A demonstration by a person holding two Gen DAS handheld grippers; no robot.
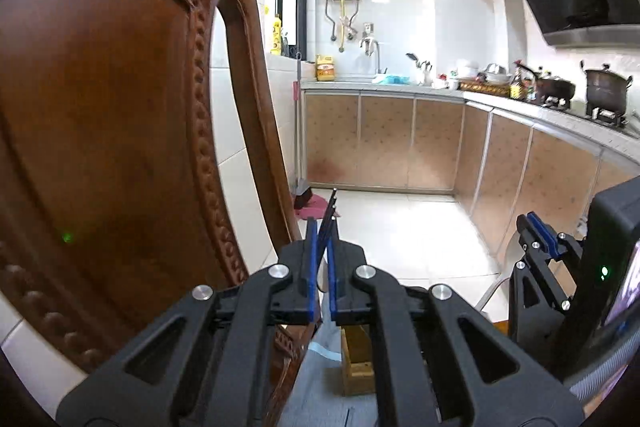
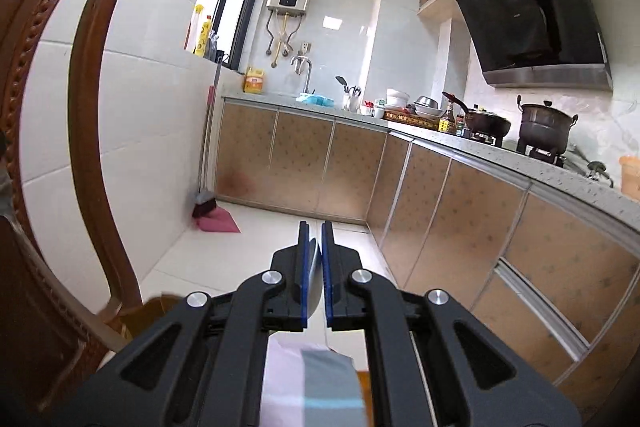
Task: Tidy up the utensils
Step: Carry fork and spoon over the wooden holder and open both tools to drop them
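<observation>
The left tool point(image 1: 323, 227), black with blue pads, is clenched on a pair of thin dark chopsticks point(image 1: 330, 213), which jut upward and forward from between its pads, just right of the carved brown wooden chair back point(image 1: 120, 115). The right tool point(image 2: 315, 231), of the same black and blue build, is clenched on a thin, pale grey metal utensil point(image 2: 315, 283) seen edge-on between its pads; its type cannot be told. In the left wrist view the right tool point(image 1: 538, 229) appears well to the right of the chair back, at about the same height as the left tool. A light wooden box point(image 1: 356, 359) lies below the left tool, right of the chair back, on a grey-blue cloth point(image 1: 316, 379). Beyond the chair back stands the speckled grey kitchen surface point(image 2: 472, 143) carrying pots and bowls.
</observation>
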